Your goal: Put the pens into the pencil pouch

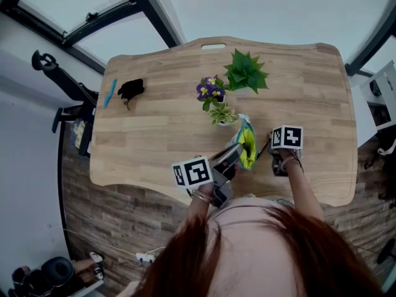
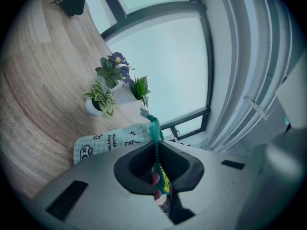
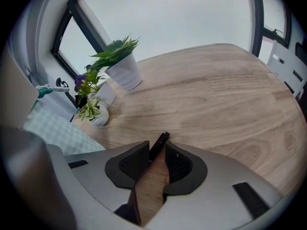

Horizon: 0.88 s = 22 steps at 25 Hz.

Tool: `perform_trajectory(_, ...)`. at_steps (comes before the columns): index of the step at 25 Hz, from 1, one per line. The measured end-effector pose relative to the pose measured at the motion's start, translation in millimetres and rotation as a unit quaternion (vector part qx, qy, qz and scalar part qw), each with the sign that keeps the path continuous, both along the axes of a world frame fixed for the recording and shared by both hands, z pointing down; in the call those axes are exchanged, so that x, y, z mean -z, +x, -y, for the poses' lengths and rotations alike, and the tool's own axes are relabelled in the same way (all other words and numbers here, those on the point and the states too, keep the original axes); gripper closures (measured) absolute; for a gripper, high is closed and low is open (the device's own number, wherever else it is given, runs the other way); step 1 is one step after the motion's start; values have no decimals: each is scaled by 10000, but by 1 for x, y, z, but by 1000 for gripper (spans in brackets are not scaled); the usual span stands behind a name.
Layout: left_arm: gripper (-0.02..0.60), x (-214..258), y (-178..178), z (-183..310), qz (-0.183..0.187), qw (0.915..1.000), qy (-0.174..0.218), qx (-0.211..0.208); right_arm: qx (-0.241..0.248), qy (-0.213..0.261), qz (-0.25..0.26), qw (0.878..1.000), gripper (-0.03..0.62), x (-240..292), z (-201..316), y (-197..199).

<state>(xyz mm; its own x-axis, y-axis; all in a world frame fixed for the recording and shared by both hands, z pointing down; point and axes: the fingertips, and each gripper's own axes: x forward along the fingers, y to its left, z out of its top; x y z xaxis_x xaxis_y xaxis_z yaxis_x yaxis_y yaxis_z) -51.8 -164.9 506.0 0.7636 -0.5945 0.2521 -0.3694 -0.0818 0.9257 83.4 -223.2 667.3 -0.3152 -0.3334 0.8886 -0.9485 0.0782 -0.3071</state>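
Now left gripper clamped on green zipper edge of checked pouch. We hold pouch mouth lifted, rest of pouch lying on table. Meanwhile right gripper angled down at tabletop, jaws apart, wood showing through gap. Black pen lies slantwise between jaw tips, far end poking out past them. We cannot tell if both pads touch it. Pen lies on table near pouch, on its right.
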Motion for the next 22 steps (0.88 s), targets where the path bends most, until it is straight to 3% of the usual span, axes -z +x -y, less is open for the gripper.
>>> perform_trajectory(4, 565, 1, 2, -1, 3, 10000, -1, -11, -236, -83, 265, 9993, 524, 1, -1, -2)
perform_trajectory(12, 565, 1, 0, -1, 22, 10000, 7, 12, -147, -117, 585, 9981, 554, 1, -2, -9)
perform_trajectory(22, 565, 3, -3, 0, 101, 9998, 43, 134, -183, 328, 890, 9953, 556, 29, 5, -7)
